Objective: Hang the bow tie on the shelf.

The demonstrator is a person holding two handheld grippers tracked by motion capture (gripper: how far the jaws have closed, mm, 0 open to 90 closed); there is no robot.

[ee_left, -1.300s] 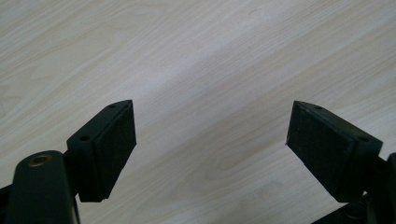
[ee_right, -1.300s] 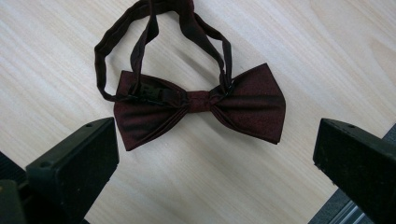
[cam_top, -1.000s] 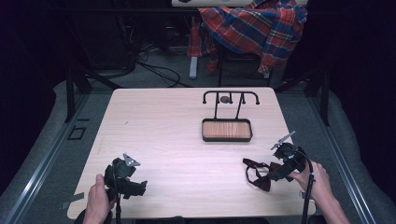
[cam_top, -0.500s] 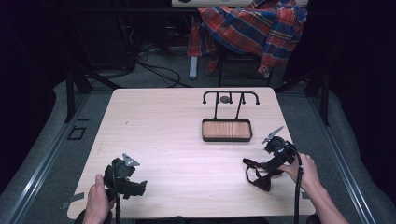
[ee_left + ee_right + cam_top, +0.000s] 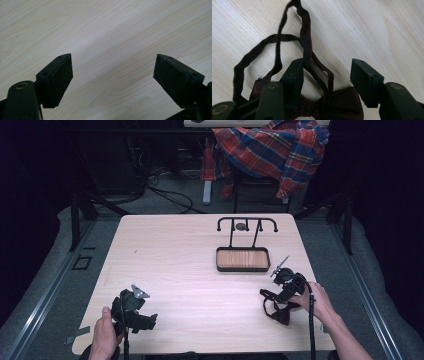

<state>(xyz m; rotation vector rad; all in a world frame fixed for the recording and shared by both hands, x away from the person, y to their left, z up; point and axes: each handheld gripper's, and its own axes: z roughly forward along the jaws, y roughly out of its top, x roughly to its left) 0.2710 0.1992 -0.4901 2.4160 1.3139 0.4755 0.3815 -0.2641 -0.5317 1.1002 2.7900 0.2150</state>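
Listing from my remote seat: right gripper (image 5: 280, 292), lower right of the high view, jaws spread wide over a dark maroon bow tie (image 5: 332, 105) lying on the table (image 5: 190, 265). Strap (image 5: 303, 35) loops across one jaw; I judge closing may pinch strap alone, leaving the bow dangling. Left gripper (image 5: 112, 75), lower left, wide, nothing between its jaws.

High view overlooks the table (image 5: 190, 270); gripper views sit close above it.
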